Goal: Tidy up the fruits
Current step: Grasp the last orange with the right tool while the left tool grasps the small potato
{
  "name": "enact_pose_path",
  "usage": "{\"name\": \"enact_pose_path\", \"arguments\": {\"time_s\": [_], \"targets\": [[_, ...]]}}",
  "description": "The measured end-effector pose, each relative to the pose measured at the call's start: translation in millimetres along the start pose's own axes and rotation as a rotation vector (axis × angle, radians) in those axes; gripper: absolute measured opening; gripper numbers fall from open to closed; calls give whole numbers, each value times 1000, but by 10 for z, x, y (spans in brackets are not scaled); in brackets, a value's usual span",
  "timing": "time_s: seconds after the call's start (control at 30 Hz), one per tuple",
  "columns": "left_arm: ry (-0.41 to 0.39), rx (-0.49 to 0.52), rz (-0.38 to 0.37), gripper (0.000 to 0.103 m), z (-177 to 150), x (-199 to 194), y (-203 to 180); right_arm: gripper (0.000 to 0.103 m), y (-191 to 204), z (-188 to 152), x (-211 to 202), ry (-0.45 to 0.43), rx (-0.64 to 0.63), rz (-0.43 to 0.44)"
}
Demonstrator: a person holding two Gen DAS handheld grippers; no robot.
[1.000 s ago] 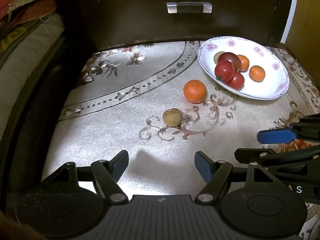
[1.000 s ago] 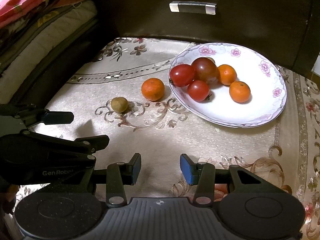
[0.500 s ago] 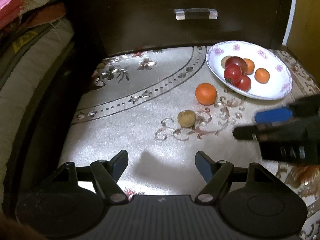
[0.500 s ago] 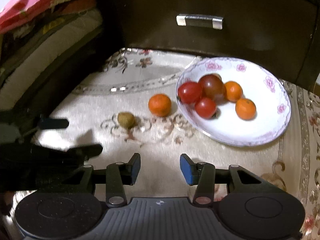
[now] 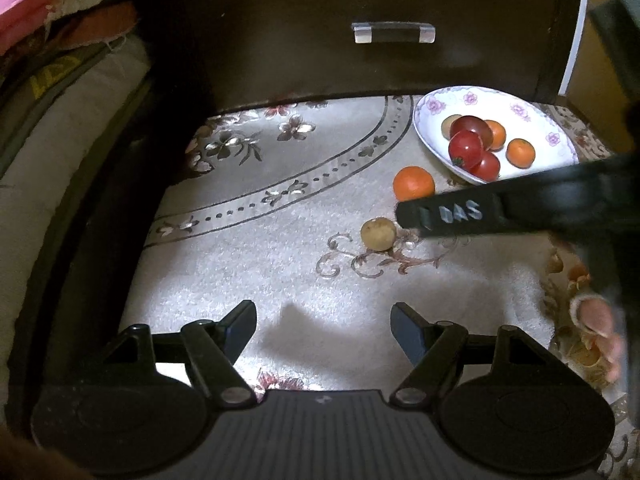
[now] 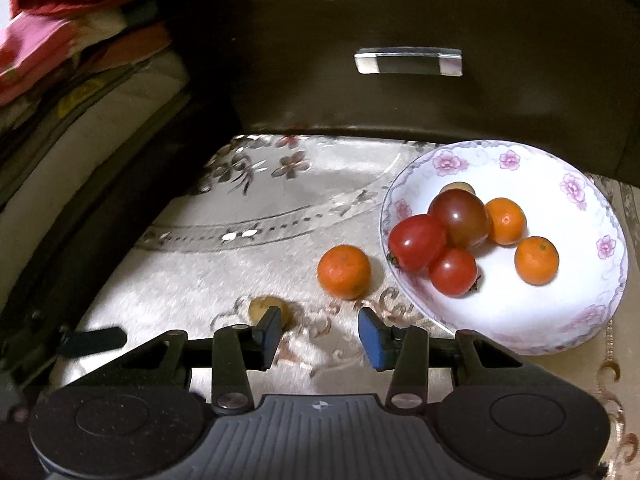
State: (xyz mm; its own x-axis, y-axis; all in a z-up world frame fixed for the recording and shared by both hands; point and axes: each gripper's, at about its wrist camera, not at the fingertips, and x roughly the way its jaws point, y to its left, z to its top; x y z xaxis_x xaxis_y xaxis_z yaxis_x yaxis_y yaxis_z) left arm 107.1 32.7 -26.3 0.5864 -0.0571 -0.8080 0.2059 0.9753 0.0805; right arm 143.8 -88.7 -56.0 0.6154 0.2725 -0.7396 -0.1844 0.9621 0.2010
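Left wrist view: the left claw (image 5: 323,326) hangs over a pale tabletop (image 5: 248,264) covered in a flowered cloth, its two blue-tipped fingers spread wide with nothing between them. A loose orange (image 5: 413,183) sits on the cloth just beside a white flowered plate (image 5: 556,136), and a small brownish fruit (image 5: 378,233) lies near it, a little closer to the camera. The plate holds red tomatoes (image 5: 465,149) and two smaller oranges (image 5: 520,152). The right claw (image 5: 452,216) reaches in from the right as a dark bar whose tip sits over the spot between the orange and the brownish fruit; from this side I cannot tell its opening. A dark drawer front with a metal handle (image 5: 394,33) stands behind the cloth

Right wrist view: the right claw (image 6: 318,332) is low over the cloth, fingers well apart and empty. The brownish fruit (image 6: 266,307) is partly hidden behind the left finger (image 6: 269,330), and the orange (image 6: 344,271) sits just beyond the gap, apart from both fingers. The plate (image 6: 592,292) is to the right with its tomatoes (image 6: 417,242) piled together and the small oranges (image 6: 536,260) beside them. Folded bedding (image 6: 60,60) is stacked at the left
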Motion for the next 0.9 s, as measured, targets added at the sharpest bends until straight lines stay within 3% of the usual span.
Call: {"name": "enact_pose_path", "arguments": {"time_s": [0.2, 0.37, 0.5, 0.83, 0.9], "targets": [[5, 0, -5, 80, -20, 18, 12, 38, 2, 81, 131, -26, 68, -24], [2, 3, -10, 80, -19, 44, 14, 19, -21, 118, 264, -6, 92, -69], [-4, 12, -8, 80, -22, 90, 13, 19, -2, 163, 260, 1, 78, -62], [-98, 13, -72, 78, 209, 215, -76, 16, -98, 79, -140, 18, 70, -40], [-95, -12, -100, 78, 269, 271, -91, 11, -140, 60, -212, 33, 60, -43]]}}
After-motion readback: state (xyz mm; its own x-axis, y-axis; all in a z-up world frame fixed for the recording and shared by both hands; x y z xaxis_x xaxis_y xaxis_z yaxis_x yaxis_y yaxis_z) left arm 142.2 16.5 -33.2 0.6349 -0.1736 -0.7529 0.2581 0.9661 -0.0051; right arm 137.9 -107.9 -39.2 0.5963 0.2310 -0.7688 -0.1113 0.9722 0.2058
